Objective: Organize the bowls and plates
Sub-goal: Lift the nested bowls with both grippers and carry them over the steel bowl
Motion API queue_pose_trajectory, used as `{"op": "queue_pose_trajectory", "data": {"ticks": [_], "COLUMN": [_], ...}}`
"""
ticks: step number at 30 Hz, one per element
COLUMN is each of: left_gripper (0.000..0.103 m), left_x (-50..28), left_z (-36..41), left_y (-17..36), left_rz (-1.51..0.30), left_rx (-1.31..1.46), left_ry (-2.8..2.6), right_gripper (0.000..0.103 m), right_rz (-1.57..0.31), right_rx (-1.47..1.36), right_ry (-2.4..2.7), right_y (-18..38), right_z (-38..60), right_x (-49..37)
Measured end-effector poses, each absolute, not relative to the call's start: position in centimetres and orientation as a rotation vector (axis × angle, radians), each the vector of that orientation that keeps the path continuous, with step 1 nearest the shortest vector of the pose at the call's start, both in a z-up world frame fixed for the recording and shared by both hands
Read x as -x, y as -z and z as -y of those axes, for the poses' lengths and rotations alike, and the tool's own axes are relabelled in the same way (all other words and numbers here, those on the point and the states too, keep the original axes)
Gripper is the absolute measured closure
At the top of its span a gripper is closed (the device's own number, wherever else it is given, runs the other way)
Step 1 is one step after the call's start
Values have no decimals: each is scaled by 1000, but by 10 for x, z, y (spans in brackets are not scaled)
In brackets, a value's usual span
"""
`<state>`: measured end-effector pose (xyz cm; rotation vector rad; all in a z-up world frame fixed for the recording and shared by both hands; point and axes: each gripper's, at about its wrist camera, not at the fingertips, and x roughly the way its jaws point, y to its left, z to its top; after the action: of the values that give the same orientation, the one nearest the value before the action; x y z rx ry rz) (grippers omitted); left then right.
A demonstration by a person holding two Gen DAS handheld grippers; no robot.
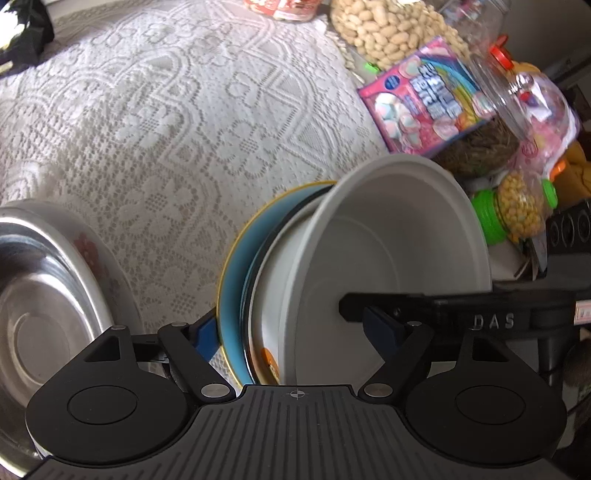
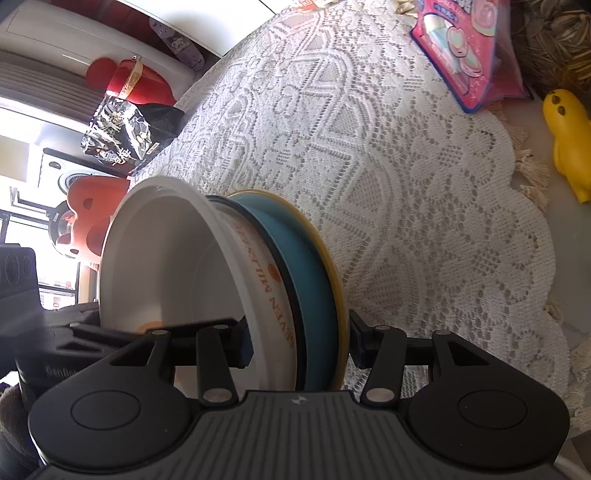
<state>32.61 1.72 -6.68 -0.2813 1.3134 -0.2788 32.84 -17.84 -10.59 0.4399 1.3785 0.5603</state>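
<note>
**Q:** White lace, tipped dishes: what is happening at the table?

**Me:** Both my grippers hold one nested stack on edge above the lace tablecloth (image 2: 406, 177). My right gripper (image 2: 299, 343) is clamped across it: one pad inside the white bowl (image 2: 159, 258), the other against the back of the blue plate with the yellow rim (image 2: 317, 280). A lettered white bowl (image 2: 266, 280) sits sandwiched between them. My left gripper (image 1: 291, 332) straddles the same stack (image 1: 332, 277) from the other side, one pad behind the blue plate, the other inside the white bowl; both pads seem to meet the stack, though I cannot be sure they press.

**Q:** How far along is the tidying?

**Me:** I judge it past halfway. Three pieces are already nested, but the stack is not yet set down flat. A steel bowl (image 1: 44, 302) sits apart on a flowered plate (image 1: 92, 254) at the left edge of the left view, not yet joined to anything.

**Q:** Any writing to read?

**Me:** Orange capitals on the middle bowl start "SEVEN"; the rest I cannot make out. My right gripper's arm, seen from the left, shows "DAS". A pink sweets box (image 1: 424, 99) carries lettering I cannot read. Beside it stands a jar of peanuts (image 1: 384, 29).
</note>
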Motion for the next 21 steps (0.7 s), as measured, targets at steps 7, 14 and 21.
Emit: {"op": "queue_pose_trajectory", "data": {"ticks": [7,14,21], "left_gripper": [28,29,30], "left_x": [-328,-326,-326], "left_z": [-20,-18,-17], "left_y": [67,66,66], "left_rz": [-1295,-1282,-1281], "left_rx": [287,267,255], "left_ry": [265,256,253], "right_gripper": [51,50,50], "right_rz": [-1365,-1355,-1348], "right_rx": [-389,-389,-387], "right_ry": [-525,-535,-539], "right_y": [106,106,105], "right_z": [173,175,176], "right_x": [-327,-324,-322]}}
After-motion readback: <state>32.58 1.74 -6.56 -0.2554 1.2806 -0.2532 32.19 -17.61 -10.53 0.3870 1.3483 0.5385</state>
